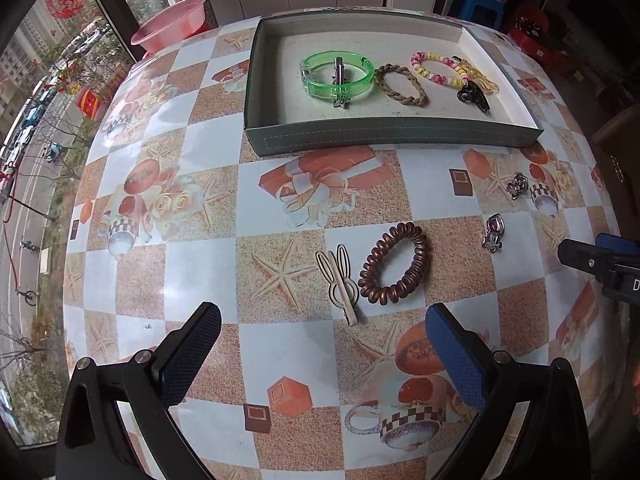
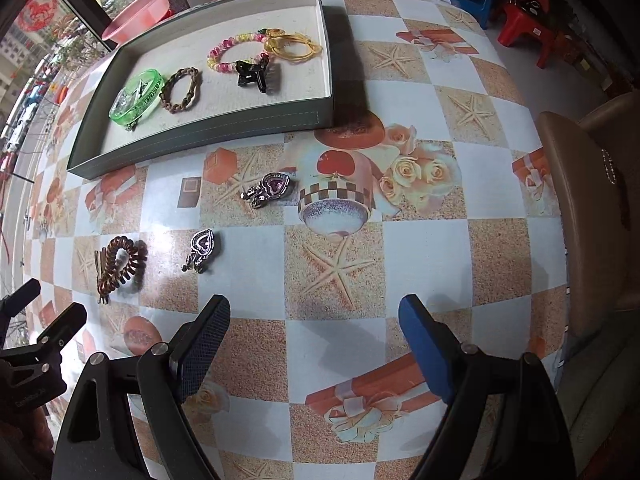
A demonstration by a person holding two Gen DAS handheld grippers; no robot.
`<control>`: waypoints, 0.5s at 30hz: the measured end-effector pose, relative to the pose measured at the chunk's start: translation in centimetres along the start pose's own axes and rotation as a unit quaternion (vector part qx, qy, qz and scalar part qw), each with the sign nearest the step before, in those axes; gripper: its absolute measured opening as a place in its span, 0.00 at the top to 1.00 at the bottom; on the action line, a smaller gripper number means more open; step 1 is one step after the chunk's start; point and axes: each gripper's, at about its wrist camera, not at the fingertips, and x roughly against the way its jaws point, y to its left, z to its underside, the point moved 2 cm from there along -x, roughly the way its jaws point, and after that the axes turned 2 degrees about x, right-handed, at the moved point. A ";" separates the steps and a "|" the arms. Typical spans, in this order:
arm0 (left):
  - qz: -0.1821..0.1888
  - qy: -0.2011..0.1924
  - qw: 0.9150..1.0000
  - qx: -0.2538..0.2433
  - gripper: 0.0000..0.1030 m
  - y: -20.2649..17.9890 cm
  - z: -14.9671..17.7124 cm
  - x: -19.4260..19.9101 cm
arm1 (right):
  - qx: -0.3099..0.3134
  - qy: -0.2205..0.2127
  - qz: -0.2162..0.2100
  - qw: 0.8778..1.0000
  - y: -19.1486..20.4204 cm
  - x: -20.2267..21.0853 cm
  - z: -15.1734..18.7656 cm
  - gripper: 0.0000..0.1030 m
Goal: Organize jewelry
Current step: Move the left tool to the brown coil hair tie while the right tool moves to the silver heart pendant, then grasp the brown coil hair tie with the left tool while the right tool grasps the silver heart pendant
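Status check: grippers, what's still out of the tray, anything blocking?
Both grippers open, empty. Coil tie, rabbit clip, two heart pieces outside tray. Nothing blocking.

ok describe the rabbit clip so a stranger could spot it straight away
Start at the grey tray, then come toward the camera across the patterned tablecloth. The rabbit-shaped hair clip lies against the brown spiral hair tie, on its left: flat, pale, two long cut-out ears.
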 end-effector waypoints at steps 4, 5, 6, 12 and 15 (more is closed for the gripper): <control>-0.003 -0.008 0.999 -0.032 0.00 -1.3 -1.0 -0.7 | -0.002 0.009 -0.014 1.000 0.9 -1.0 -2.1 0.14; -0.004 -0.010 0.999 -0.039 0.00 -1.6 -1.2 -0.8 | -0.003 0.013 -0.015 1.000 1.1 -1.3 -2.6 0.14; -0.002 -0.013 0.999 -0.046 0.00 -1.8 -1.5 -0.9 | -0.006 0.017 -0.015 1.000 1.3 -1.7 -3.0 0.14; 0.004 -0.024 0.996 -0.082 0.05 -3.2 -2.6 -1.7 | -0.030 0.028 -0.028 0.999 2.0 -3.5 -5.2 0.14; 0.003 -0.018 0.995 -0.099 0.08 -4.0 -2.7 -2.4 | -0.030 0.029 -0.025 0.999 2.3 -4.1 -6.2 0.14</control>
